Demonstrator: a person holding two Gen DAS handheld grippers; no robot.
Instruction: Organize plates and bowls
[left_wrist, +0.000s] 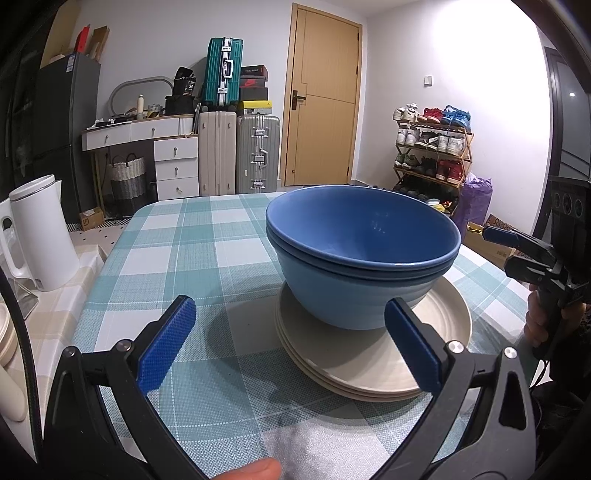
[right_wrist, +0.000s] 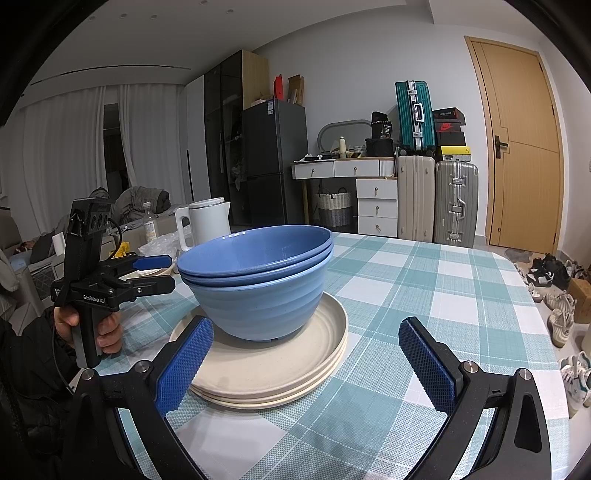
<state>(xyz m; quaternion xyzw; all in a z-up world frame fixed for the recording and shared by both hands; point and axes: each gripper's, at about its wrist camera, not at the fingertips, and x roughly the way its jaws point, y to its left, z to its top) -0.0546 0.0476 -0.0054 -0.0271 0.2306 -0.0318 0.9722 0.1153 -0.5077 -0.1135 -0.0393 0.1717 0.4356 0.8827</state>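
Left wrist view: three blue bowls (left_wrist: 364, 258) nested as one stack, resting on three cream plates (left_wrist: 373, 354) piled on the teal-checked tablecloth (left_wrist: 184, 251). Left gripper (left_wrist: 290, 343) spread wide, grasping nothing, blue pads either side of the near plate rim, apart from it. White electric kettle (left_wrist: 40, 236) off to the left.

Right wrist view: right gripper (right_wrist: 306, 363) likewise splayed and empty, just short of the plates, left pad (right_wrist: 184, 363) overlapping the plate edge in the picture; contact unclear. Three upright suitcases against the far wall.
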